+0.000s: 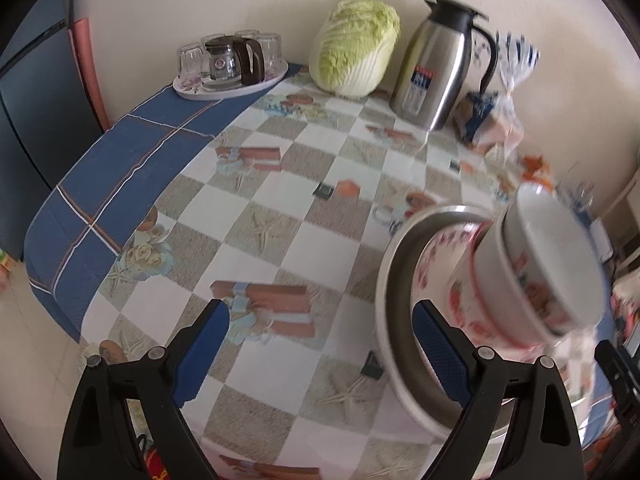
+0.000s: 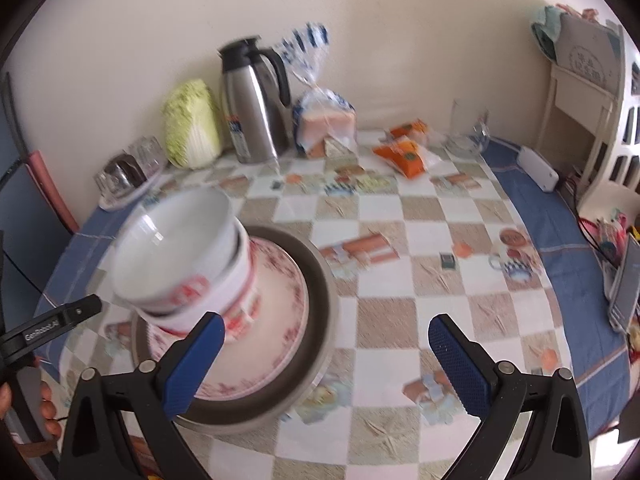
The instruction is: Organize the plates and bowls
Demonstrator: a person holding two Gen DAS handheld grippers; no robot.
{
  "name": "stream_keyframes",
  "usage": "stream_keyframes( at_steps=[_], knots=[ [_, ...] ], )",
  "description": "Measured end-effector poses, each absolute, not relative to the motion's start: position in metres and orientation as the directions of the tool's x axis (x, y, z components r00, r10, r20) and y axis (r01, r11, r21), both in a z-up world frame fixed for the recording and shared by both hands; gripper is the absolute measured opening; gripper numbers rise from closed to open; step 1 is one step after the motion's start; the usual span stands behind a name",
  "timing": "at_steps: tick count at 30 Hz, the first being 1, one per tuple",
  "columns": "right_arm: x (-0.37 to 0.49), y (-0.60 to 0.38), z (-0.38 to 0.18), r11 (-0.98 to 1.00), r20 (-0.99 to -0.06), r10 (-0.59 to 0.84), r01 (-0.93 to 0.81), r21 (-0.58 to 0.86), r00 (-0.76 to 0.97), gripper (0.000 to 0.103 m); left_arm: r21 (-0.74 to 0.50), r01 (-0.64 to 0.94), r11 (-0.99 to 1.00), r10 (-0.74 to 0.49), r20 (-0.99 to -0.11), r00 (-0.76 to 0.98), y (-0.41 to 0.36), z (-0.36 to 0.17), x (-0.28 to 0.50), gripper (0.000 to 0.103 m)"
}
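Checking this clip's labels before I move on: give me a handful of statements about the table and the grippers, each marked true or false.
1. White bowls with red print are stacked on a red-patterned plate that sits in a round metal basin. True.
2. The left gripper is clamped on the basin's rim. False: its jaws stand wide open with nothing between them.
3. The right gripper is open and holds nothing. True.
4. The pale green napa cabbage lies inside the basin. False: it leans on the wall beside the steel thermos jug.
5. The glass teapot with a dark handle stands on a floral tray with drinking glasses. True.
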State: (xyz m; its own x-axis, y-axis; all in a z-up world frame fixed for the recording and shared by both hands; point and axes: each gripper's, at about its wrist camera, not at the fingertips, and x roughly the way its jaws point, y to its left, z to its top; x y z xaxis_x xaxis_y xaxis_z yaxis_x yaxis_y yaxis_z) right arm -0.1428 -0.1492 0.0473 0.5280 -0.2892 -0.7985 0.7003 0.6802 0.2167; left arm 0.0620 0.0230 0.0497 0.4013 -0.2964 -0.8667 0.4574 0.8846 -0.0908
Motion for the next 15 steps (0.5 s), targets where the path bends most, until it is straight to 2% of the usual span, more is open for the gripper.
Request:
stream_keyframes(
  at_steps=[5, 15],
  knots=[
    [-0.144, -0.155, 0.020, 0.659, -0.863, -0.245, 0.729, 0.185, 0.441, 0.103, -0.046, 0.498, 0.866, -0.263, -0.888, 0.376, 0.016, 0.039, 0.058, 0.093],
    [-0.137, -0.153, 0.008, 0.676, -0.886, -0.227, 0.721, 0.155, 0.403, 0.103, 0.023, 0.558, 0.830, -0.221, -0.904, 0.366, 0.005, 0.027, 0.057, 0.093]
  ],
)
